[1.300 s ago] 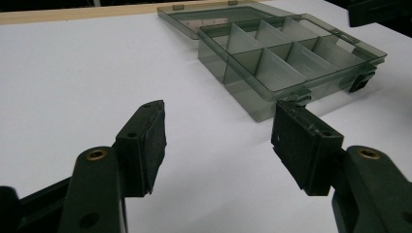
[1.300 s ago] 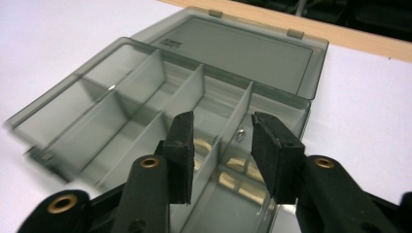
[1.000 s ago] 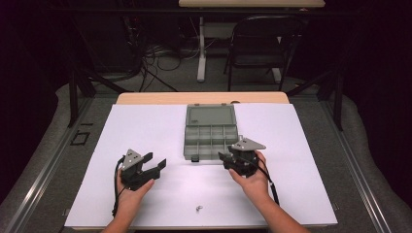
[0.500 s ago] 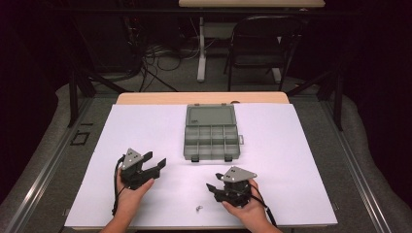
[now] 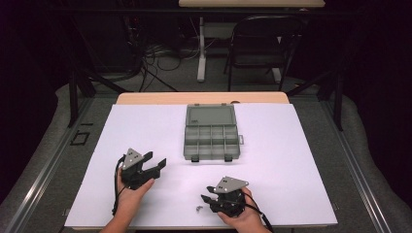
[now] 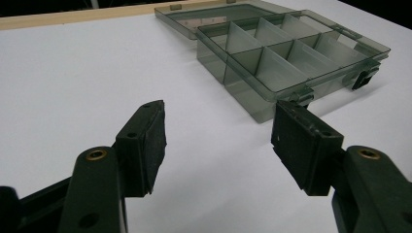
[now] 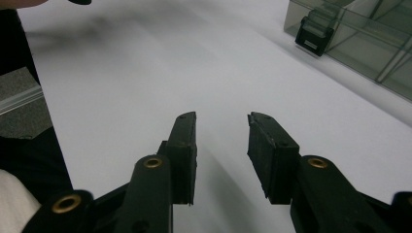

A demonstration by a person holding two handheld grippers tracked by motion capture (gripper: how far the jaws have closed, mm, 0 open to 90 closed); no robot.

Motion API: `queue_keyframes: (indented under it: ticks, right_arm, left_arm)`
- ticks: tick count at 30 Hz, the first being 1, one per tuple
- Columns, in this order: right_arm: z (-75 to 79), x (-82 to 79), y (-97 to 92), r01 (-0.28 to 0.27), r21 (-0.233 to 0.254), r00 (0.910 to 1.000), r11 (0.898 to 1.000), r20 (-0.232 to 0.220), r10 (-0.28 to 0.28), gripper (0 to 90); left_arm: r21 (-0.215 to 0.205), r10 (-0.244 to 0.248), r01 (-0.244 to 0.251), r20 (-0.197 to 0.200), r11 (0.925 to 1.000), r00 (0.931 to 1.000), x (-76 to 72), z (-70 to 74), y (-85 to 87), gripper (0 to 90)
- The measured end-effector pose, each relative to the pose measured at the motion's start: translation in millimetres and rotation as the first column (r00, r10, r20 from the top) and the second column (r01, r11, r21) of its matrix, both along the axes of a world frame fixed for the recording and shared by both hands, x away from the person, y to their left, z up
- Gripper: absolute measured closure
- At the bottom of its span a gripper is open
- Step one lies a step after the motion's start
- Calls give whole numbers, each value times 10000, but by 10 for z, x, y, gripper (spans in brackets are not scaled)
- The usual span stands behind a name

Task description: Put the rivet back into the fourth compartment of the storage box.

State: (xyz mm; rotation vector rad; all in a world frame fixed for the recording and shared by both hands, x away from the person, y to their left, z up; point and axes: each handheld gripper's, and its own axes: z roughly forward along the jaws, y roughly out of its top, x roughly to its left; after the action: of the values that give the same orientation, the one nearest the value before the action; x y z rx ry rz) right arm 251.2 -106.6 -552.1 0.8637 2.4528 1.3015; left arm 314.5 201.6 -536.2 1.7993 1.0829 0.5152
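White table (image 5: 291, 160), person's side at the near edge. Clear grey compartment box (image 5: 212, 137) at mid-table, lid (image 5: 211, 116) laid open flat behind it; compartments look empty. Left gripper (image 5: 156, 165) near the left front, jaws wide apart, holding nothing, aimed toward the box (image 6: 286, 58). Right gripper (image 5: 207, 199) low at the near edge, jaws partly open, empty, pointing left. Small metal bit (image 5: 198, 208), maybe a screw, lies on the table just beside its tips

two claws (image 5: 158, 165) (image 5: 208, 200), one organizer box (image 5: 212, 132), maybe one screw (image 5: 198, 208)
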Motion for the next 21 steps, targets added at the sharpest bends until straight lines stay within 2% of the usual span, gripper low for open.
queue_keyframes:
  ticks: [1,3,5,13,14,15,17,18,20,21]
  right_arm:
    - [-16,0,14,-39,136,10000,9999,57,38,629]
    - [-26,-7,32,-206,-52,9997,9998,-88,206,628]
    - [-37,-13,55,-326,68,9993,9994,-188,327,628]
    - [-79,-36,124,-909,-39,9949,9959,-431,907,628]
    - [-100,-37,141,-855,167,9957,9962,-348,860,629]
    - [-92,-38,135,-1004,-14,9936,9949,-525,1002,628]
    - [-98,-42,145,-1082,58,9925,9941,-572,1083,627]
    - [-107,-44,155,-1109,255,9922,9935,-544,1121,627]
    - [-107,-52,166,-1215,273,9911,9922,-515,1228,624]
    - [-97,-55,164,-1327,151,9890,9910,-644,1334,621]
  left_arm:
    - [1,1,-1,-3,10000,10000,1,-1,-1,372]
    - [19,-16,16,-9,10000,10000,2,-2,-5,372]
    - [10,-23,23,7,10000,10000,-1,-1,-7,372]
    - [38,-4,4,-24,10000,10000,2,-5,-6,372]
    - [57,-1,1,-20,10000,10000,3,-6,-7,372]
    - [99,-18,18,-45,9999,10000,3,-4,-8,372]
    - [94,-14,14,-16,10000,10000,4,-9,-13,372]
    - [110,-44,45,-46,9999,10000,3,-7,-13,372]
    - [128,-57,58,-66,9999,10000,2,-6,-14,372]
    - [136,-67,68,-76,9999,9999,2,-5,-12,372]
